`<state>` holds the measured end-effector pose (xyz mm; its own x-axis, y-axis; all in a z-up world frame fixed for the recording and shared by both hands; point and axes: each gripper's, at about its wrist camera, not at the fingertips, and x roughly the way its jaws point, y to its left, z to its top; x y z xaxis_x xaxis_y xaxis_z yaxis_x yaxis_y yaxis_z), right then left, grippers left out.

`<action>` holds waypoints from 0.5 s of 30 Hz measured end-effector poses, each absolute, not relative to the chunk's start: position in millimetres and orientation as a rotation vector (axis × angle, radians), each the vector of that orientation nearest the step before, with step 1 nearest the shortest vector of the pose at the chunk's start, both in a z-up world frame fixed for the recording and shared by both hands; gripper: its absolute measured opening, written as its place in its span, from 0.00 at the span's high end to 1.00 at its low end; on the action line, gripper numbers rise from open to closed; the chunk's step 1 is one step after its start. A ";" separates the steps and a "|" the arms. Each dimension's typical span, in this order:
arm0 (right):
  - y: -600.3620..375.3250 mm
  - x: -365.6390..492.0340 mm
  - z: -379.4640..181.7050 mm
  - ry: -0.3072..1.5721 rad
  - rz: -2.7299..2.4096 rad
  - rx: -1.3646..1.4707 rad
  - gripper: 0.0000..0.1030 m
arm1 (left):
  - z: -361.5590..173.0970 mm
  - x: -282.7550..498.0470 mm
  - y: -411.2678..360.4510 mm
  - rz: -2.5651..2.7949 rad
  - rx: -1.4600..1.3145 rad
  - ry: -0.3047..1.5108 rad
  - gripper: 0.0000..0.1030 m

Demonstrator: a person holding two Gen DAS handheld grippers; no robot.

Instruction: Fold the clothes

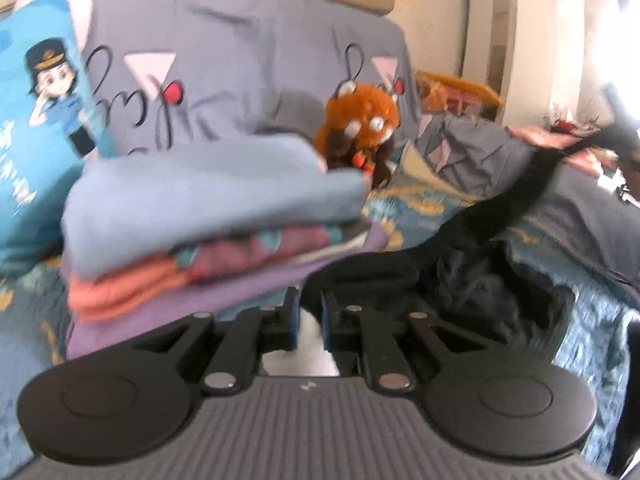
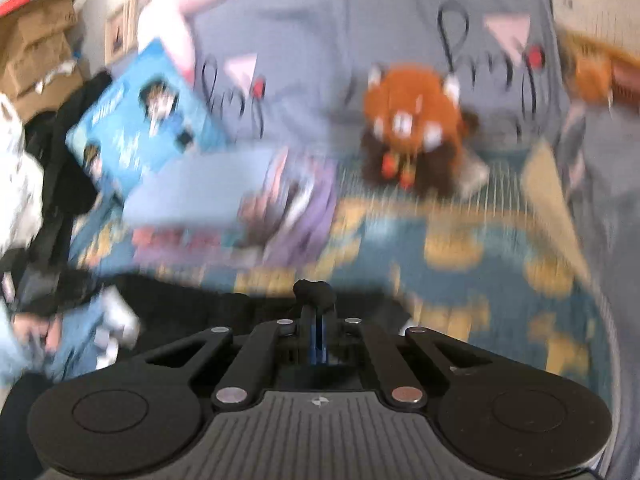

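The black garment (image 1: 472,280) lies spread on the bed (image 1: 416,220), its bulk just ahead of the left tool (image 1: 308,320), with 1 dark strip running up toward the right edge of the bed. The left tool stands narrow; its 2 blue-padded fingers (image 1: 293,322) sit close together at the garment's near edge, but whether cloth is pinched between them cannot be told. The right tool (image 2: 317,320) is fully closed, and a small bunch of black fabric shows at its tips, gripped between the fingers. In the right wrist view the garment (image 2: 180,304) runs as a dark band along the near edge of the bed.

Left of the garment stands a stack of folded clothes (image 1: 212,232): light blue on top, then patterned maroon, coral and lavender below. Behind the stack, toward the head of the bed, sits a red panda plush (image 1: 360,128), upright against a grey-blue pillow (image 1: 240,60) with script lettering. A blue cushion with a cartoon figure (image 1: 36,112) leans at the left. The bedspread is blue with a yellow pattern. Crumpled grey-blue bedding (image 1: 480,152) lies toward the right edge. The right wrist view is heavily blurred.
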<state>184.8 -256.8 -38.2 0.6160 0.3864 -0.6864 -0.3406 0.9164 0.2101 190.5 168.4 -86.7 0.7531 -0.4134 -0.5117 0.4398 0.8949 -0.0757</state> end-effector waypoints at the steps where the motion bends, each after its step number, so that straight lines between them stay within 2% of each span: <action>1: -252.7 176.9 -49.7 0.843 0.421 0.046 0.97 | -92.1 186.5 172.2 -0.452 0.055 0.561 0.89; 7: -235.3 159.4 -117.1 1.068 0.340 -0.087 0.94 | -113.1 173.6 194.0 -0.326 0.076 0.638 0.89; 10: -250.7 160.1 -125.5 1.134 0.238 -0.045 0.77 | -106.0 166.7 208.8 -0.268 0.016 0.605 0.89; 11: -256.5 159.3 -123.5 1.138 0.195 -0.028 0.62 | -101.3 165.2 213.3 -0.246 -0.014 0.584 0.89; 12: -259.9 158.0 -119.5 1.137 0.144 -0.037 0.53 | -95.9 164.1 217.5 -0.222 -0.045 0.560 0.89; 15: -262.5 150.9 -104.7 1.117 0.027 -0.110 0.52 | -82.3 166.9 220.9 -0.152 -0.126 0.511 0.88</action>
<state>150.9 -262.5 -104.7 0.4390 -0.0341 -0.8979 -0.0767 0.9942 -0.0752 166.9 220.9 -82.3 0.8614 -0.1763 -0.4763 0.1136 0.9809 -0.1577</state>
